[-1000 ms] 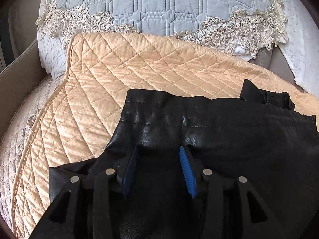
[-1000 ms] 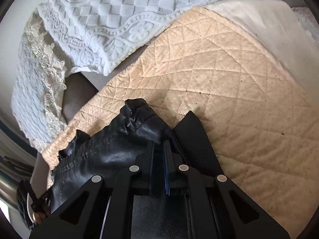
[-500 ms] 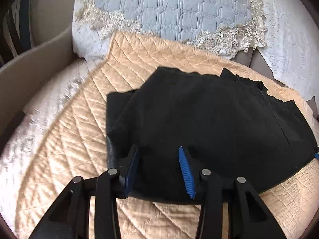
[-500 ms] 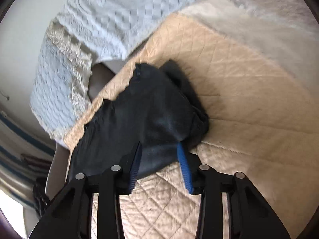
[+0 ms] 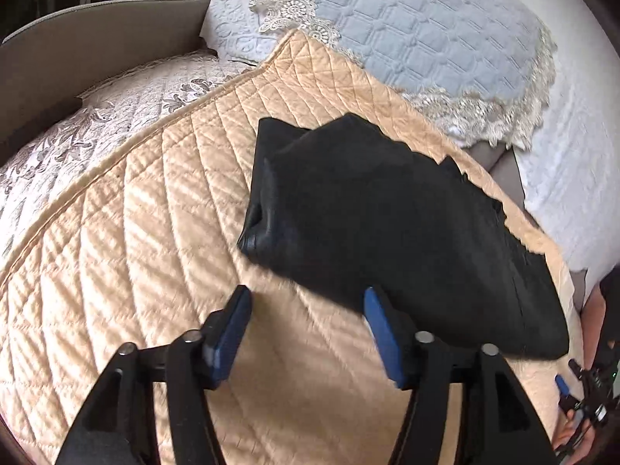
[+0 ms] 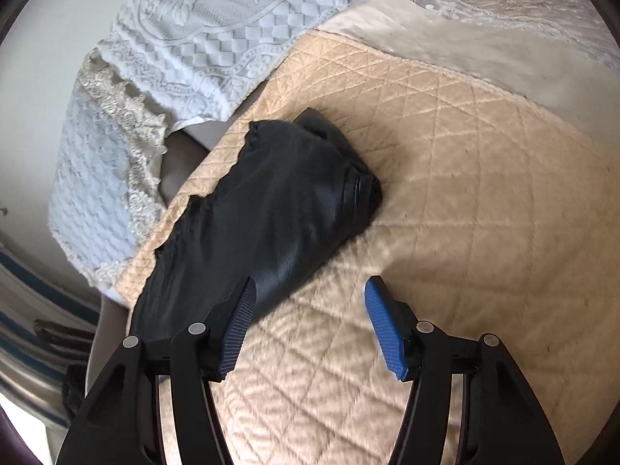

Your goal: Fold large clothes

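Folded black leather-like garment (image 5: 391, 228) lying as a compact bundle on the peach quilted cover (image 5: 147, 209), stitched edges stacked at one end. Left gripper (image 5: 306, 329) and right gripper (image 6: 308, 323) hover just beside it, jaws spread wide, holding nothing.

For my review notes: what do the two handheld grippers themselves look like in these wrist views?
The two look the same. The left gripper and right gripper each have a matte black frame of triangular, cut-out linkage arms joined by round silver pins. Each finger ends in a bright blue pad; the right gripper's pads show fine ribbing. No cables, labels or sleeves show on them.
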Demonstrator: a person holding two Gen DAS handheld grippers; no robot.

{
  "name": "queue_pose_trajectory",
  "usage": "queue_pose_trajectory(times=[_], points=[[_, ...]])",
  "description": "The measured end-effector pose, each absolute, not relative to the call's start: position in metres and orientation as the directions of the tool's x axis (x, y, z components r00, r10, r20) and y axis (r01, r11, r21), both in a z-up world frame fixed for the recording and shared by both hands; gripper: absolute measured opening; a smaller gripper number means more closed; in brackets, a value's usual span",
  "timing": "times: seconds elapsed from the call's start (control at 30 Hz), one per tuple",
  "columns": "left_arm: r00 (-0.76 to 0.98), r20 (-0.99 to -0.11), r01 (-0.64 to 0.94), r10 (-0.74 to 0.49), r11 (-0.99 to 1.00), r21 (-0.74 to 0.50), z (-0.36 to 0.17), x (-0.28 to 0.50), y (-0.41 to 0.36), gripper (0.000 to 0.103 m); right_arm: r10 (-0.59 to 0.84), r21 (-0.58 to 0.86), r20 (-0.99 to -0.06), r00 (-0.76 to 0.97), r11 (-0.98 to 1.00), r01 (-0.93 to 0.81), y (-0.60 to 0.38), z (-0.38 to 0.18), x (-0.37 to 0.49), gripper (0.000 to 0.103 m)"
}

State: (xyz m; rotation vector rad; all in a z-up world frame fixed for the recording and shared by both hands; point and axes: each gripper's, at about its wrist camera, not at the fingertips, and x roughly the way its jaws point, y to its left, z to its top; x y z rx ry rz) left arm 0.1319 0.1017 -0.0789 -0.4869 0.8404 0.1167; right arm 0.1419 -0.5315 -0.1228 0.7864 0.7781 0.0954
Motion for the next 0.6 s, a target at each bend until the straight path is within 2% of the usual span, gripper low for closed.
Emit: queue_pose_trajectory(times=[0.13,0.23,0.43,0.5,0.57,0.6], points=[[0.662,-0.746,-0.342,-0.072,0.857,-0.386,-0.084,0.148,0.106,0.073,0.294,0.631,-0.63,0.718,0.733,0.253,-0.53,-0.122,0.161,0.06],[0.66,-0.751,-0.358,-0.021,0.87,-0.339,-0.084,0.158,0.099,0.075,0.276,0.624,-0.637,0.72,0.733,0.271,-0.531,-0.124,0.171,0.061],[0.65,-0.759,-0.402,0.032,0.863,-0.307,-0.085,0.166,0.099,0.075,0.241,0.646,-0.626,0.742,0.693,0.32,-0.54,-0.127,0.18,0.061],[0.64,-0.765,-0.416,0.064,0.867,-0.275,-0.084,0.171,0.098,0.072,0.226,0.639,-0.633,0.74,0.692,0.335,-0.54,-0.128,0.185,0.061],[0.63,-0.77,-0.434,0.1,0.868,-0.243,-0.085,0.176,0.099,0.056,0.22,0.639,-0.636,0.74,0.687,0.346,-0.541,-0.128,0.188,0.059],[0.625,-0.773,-0.441,0.105,0.865,-0.239,-0.085,0.177,0.101,0.052,0.213,0.634,-0.645,0.734,0.686,0.357,-0.542,-0.127,0.19,0.044]])
